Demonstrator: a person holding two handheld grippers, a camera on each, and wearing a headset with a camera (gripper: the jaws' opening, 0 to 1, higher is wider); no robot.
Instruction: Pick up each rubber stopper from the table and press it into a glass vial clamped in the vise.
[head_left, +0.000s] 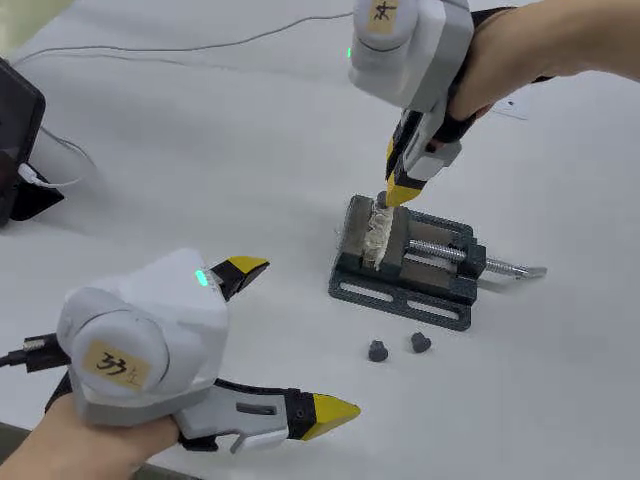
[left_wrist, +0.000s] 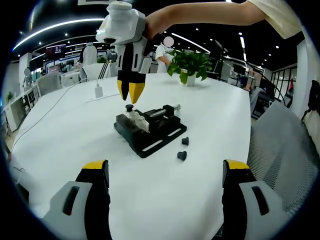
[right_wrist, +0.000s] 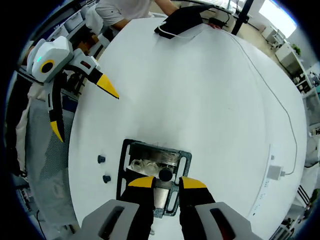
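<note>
Head view: right tool (head_left: 400, 192) narrowed just above stopper (right_wrist: 165, 174) sitting on vial (head_left: 378, 235) in vise (head_left: 440, 295), grip impossible to tell; left tool (head_left: 300, 337) released wide, near left. Risk: off-centre push tilting stopper or cracking glass.

Matt dark metal vise (head_left: 400, 296), shiny screw (head_left: 440, 250), clear glass vials (head_left: 378, 240), dull rubber stoppers (head_left: 378, 351), smooth table (head_left: 250, 150).

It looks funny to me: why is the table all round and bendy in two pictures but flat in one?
Left gripper view: a fisheye lens bows the table and the ceiling lights. Right gripper view: same bulge, the table edge curves. Head view: no bulge, the table is flat and the vise is sharp.
</note>
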